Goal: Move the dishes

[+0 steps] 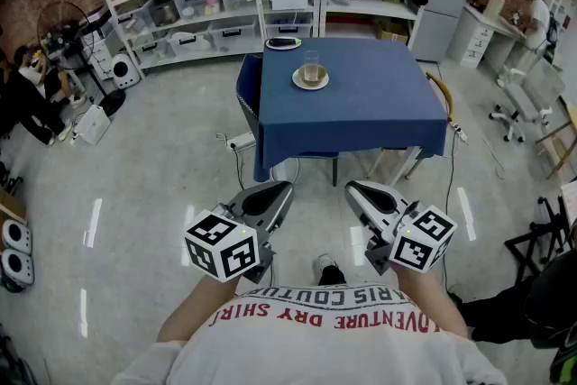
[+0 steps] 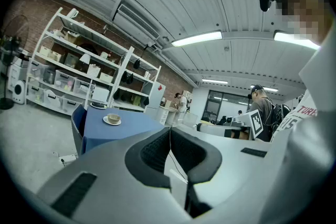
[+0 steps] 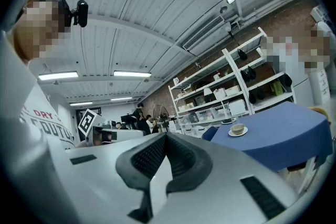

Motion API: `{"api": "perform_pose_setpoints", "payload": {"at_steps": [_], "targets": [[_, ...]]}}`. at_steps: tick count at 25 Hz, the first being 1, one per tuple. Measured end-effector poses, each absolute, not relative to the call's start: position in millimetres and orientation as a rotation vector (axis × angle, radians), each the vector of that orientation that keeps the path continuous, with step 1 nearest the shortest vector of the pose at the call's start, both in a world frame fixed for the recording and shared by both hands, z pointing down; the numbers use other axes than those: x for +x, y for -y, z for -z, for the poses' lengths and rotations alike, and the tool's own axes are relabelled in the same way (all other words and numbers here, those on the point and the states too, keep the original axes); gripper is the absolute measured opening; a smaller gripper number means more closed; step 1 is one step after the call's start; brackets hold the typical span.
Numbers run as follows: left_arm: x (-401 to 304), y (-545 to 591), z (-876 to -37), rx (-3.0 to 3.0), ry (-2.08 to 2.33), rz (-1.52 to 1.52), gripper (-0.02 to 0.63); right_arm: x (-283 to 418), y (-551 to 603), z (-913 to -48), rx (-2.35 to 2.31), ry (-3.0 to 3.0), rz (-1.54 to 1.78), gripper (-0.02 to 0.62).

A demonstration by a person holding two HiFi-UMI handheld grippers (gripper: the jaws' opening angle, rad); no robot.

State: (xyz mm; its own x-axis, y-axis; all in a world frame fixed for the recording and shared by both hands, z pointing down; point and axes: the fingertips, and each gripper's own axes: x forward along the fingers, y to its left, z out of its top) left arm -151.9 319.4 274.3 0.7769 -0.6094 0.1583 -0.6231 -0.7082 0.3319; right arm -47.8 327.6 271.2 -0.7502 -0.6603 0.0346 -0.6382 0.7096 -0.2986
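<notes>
Open floor (image 1: 162, 176) between me and bench (image 1: 379, 108). Bench near half bare; saucer (image 1: 310, 79), glass (image 1: 312, 60) stand far left. Chair (image 1: 249, 86) blocks bench's left side, power strip (image 1: 242, 141) on floor below.

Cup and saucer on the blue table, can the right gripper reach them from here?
Probably not from here: the right gripper, shut, is held near the body, open floor lies before the blue table, and the cup and saucer sit well in from its near edge. Nothing blocks the approach.

A white T-shirt (image 1: 315, 347) with red lettering (upside down in the head view) fills the lower frame. The grey left gripper (image 1: 283, 188) and right gripper (image 1: 353, 188) carry black-and-white marker cubes (image 1: 221, 245).
</notes>
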Motion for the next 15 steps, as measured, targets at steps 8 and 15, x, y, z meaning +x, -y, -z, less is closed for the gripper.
{"api": "perform_pose_setpoints", "payload": {"at_steps": [8, 15], "targets": [[-157.2, -324.4, -271.0, 2.618, 0.929, -0.059, 0.028, -50.5, -329.3, -269.1, -1.125, -2.865, 0.405, 0.021], [-154.4, -315.6, -297.4, 2.607, 0.919, -0.067, 0.029, -38.6, -315.9, -294.8, -1.193, -2.83, 0.453, 0.025]]}}
